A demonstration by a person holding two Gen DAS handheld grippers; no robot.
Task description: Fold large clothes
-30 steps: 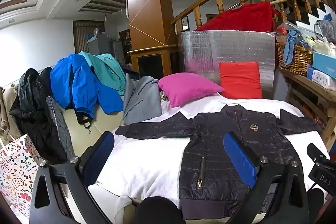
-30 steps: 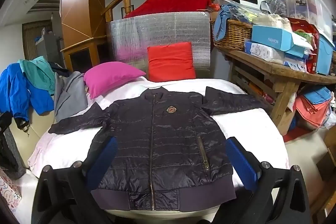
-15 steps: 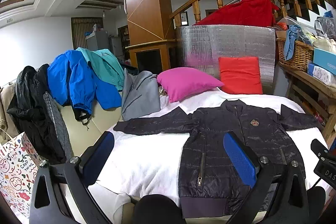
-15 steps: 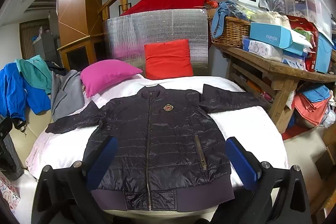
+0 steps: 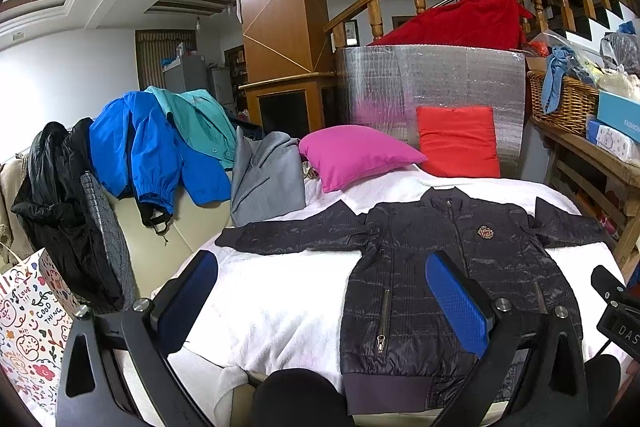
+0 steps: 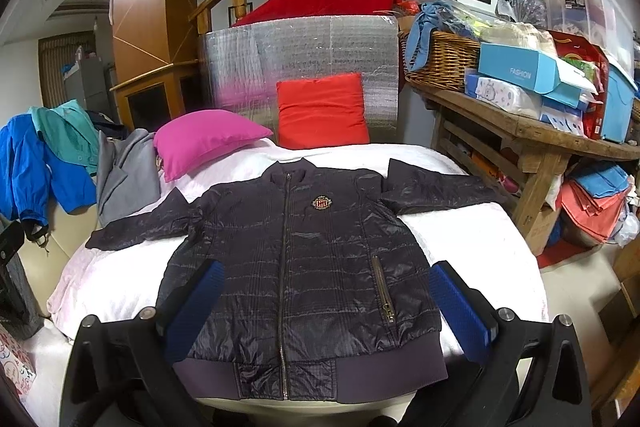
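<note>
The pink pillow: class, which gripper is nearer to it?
Left. The left gripper hovers over the bed's left side, below the pink pillow; the right gripper faces the jacket's hem.

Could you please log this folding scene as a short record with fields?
garment: dark jacket, flat, front up, zipped, sleeves spread
surface: white cover
left hand-held gripper: open, holding nothing, above the cover and the jacket's side
right hand-held gripper: open, holding nothing, over the jacket's hem
behind jacket: pink pillow, red pillow
folding: not yet begun
</note>
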